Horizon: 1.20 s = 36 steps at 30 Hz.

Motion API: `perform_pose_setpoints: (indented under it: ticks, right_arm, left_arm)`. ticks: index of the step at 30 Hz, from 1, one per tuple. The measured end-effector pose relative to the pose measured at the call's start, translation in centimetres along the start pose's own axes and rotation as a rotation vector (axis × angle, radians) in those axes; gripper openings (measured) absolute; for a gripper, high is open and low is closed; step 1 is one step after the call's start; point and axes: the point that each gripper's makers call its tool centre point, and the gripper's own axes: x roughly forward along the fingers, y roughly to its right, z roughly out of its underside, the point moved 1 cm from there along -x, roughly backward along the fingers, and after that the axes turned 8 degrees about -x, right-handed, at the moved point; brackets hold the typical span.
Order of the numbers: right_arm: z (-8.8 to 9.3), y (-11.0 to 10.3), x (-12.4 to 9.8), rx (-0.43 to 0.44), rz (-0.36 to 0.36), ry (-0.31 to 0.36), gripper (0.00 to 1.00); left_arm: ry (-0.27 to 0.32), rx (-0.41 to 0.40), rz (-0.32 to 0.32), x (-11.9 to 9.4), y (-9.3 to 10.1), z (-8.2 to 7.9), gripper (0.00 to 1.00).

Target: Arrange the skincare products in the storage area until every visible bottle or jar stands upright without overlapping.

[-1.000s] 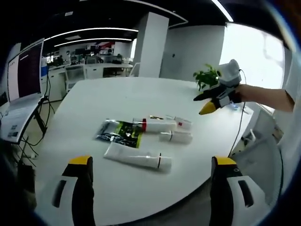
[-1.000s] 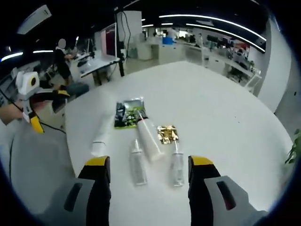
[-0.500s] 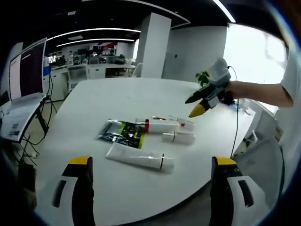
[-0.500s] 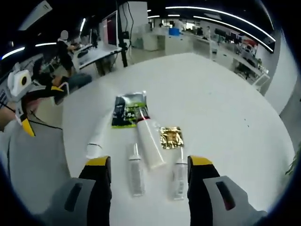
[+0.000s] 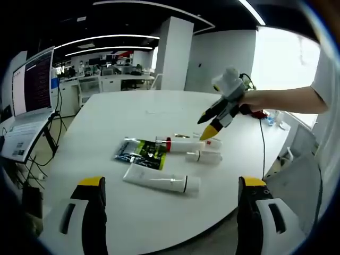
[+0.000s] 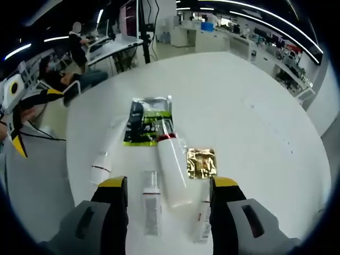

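Table (image 6: 255, 106): white and round; all the products lie flat near its edge.
Products I count: one long white tube (image 5: 159, 181), one red-collared white bottle (image 6: 171, 164), two small clear bottles (image 6: 151, 207) (image 6: 202, 220), one green-black sachet (image 6: 146, 121), one gold sachet (image 6: 202, 162).
Right gripper view: gold sachet plain to me.
Left gripper (image 5: 172, 210): spread, holding nothing.
Right gripper (image 6: 167, 204): spread above the bottles; the left gripper view shows it hovering over them (image 5: 212, 126).

Bright ceiling strips, window glare, fisheye-warped edges
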Motion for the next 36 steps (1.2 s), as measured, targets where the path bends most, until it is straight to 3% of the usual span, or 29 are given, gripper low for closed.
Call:
perform_pose_setpoints:
  ticks: [5,12,23,31,36]
  right_arm:
    - [-0.5,0.7,1.3,-0.017,0.004,-0.003,0.57]
    - [0.1,0.8,3.3,-0.073,-0.02,-0.074,0.53]
    - [-0.4,0.6,6.4,-0.112,-0.043,-0.133,0.47]
    - [-1.1,0.4,7.5,-0.134,-0.053,-0.154,0.38]
    - [-0.6,0.5,8.3,-0.145,-0.062,-0.197,0.34]
  left_arm:
    - [-0.001,0.0,-0.001,0.1,0.0,0.0,0.95]
    - [0.007,-0.013,-0.012,0.0,-0.2,-0.1,0.94]
    - [0.006,-0.019,-0.012,0.0,-0.3,-0.1,0.94]
    - [0.003,-0.018,-0.011,0.0,-0.3,-0.1,0.93]
    - [0.003,-0.015,-0.009,0.0,-0.5,0.1,0.93]
